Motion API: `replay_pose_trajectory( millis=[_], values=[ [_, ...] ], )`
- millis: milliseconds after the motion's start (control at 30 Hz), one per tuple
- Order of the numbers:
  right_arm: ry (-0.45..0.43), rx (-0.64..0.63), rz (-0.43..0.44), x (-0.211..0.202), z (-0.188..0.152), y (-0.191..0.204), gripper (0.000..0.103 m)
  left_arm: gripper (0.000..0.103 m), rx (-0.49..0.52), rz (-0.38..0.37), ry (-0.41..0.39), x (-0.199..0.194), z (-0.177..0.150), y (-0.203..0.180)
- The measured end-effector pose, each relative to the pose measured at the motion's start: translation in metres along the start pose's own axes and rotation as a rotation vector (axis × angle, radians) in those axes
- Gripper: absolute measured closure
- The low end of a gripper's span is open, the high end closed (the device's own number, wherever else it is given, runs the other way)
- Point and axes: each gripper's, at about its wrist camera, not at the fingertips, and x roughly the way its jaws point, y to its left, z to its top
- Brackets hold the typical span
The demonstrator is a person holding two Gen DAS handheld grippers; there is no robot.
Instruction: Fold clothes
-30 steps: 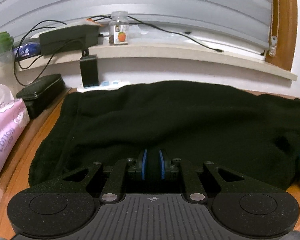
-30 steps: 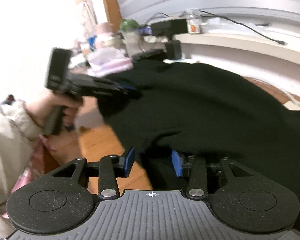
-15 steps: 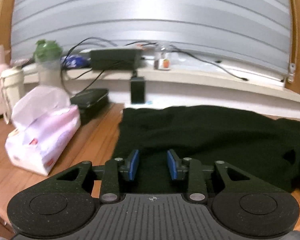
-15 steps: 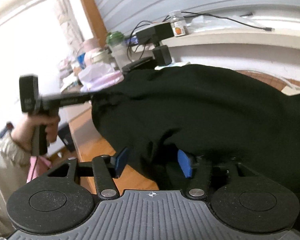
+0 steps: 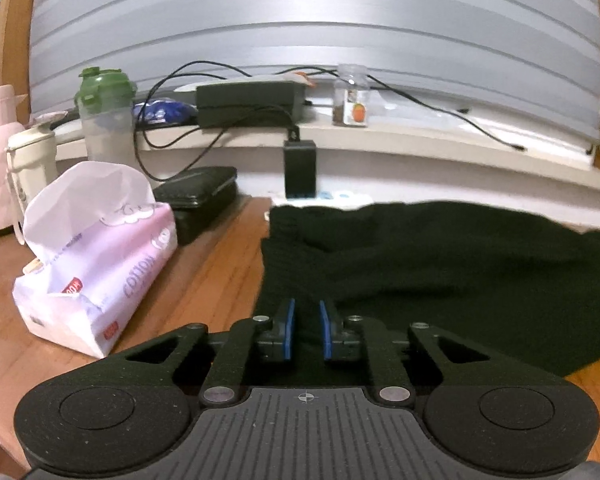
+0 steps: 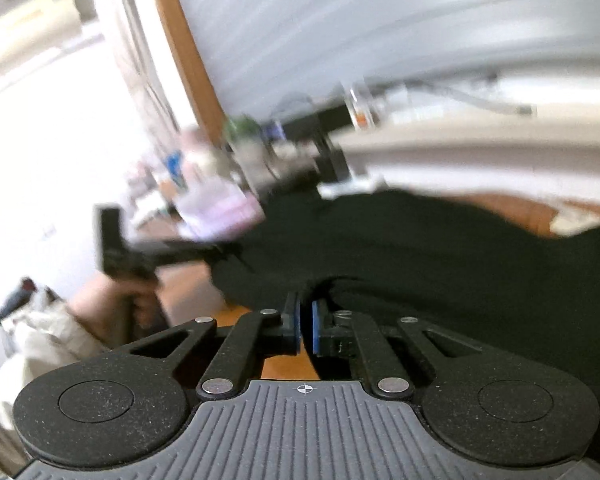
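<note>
Past the tissue pack (image 5: pixel 96 280) at the left, finds the left gripper (image 5: pixel 307 320) with tongs drawn close on dark cloth: clamped, apparently, on the near left corner of the black garment (image 5: pixel 460 272). Shows that garment lying broad and rumpled over the wooden table (image 5: pixel 204 292), not as a compact bundle. Further right, finds the right gripper (image 6: pixel 306 320) nearly together at the near hem; cannot tell through blur whether cloth is pinched. Suggests folding remains, probably a fold-over from both held points.

Pink tissue pack (image 5: pixel 96 268), black case (image 5: pixel 200 196), green-lidded bottle (image 5: pixel 106 120) on wooden table (image 5: pixel 216 280).
</note>
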Motion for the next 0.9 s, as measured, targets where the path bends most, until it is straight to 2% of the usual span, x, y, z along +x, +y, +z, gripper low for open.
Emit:
replay_pose_trajectory(
  millis=[100, 167, 233, 300, 467, 533, 600, 700, 733, 833, 900],
  values=[
    [-0.006, -0.035, -0.016, -0.009, 0.002, 0.005, 0.097, 0.085, -0.005, 0.046, -0.003, -0.001, 0.004, 0.004],
    [0.004, 0.002, -0.035, -0.005, 0.004, -0.005, 0.097, 0.081, -0.029, 0.032, -0.007, -0.006, 0.002, 0.008],
    [0.009, 0.045, -0.052, 0.000, 0.006, -0.016, 0.097, 0.055, -0.039, 0.018, -0.012, -0.013, -0.002, 0.008],
    [0.021, 0.062, -0.054, 0.007, 0.007, -0.022, 0.097, 0.041, -0.040, 0.002, -0.007, -0.019, -0.007, 0.008],
    [0.059, 0.029, -0.046, 0.011, 0.000, -0.021, 0.093, 0.044, -0.037, -0.045, 0.033, -0.013, -0.016, 0.008],
    [0.084, 0.019, -0.044, 0.014, -0.004, -0.020, 0.092, 0.057, -0.029, -0.035, 0.028, -0.010, -0.014, 0.008],
    [0.099, -0.016, -0.026, 0.013, -0.010, -0.012, 0.092, 0.060, -0.018, -0.018, 0.016, -0.009, -0.012, 0.008],
    [0.118, -0.073, 0.004, 0.011, -0.020, 0.002, 0.097, 0.072, -0.002, 0.008, -0.004, -0.007, -0.008, 0.008],
    [0.124, -0.092, 0.013, 0.010, -0.023, 0.006, 0.097, 0.080, 0.003, 0.017, -0.010, -0.006, -0.007, 0.008],
    [0.142, -0.149, 0.043, 0.008, -0.033, 0.020, 0.097, 0.082, 0.020, 0.043, -0.029, -0.004, -0.004, 0.008],
    [0.155, -0.187, 0.063, 0.006, -0.040, 0.029, 0.098, 0.080, 0.030, 0.069, -0.014, -0.004, -0.003, 0.011]
  ],
)
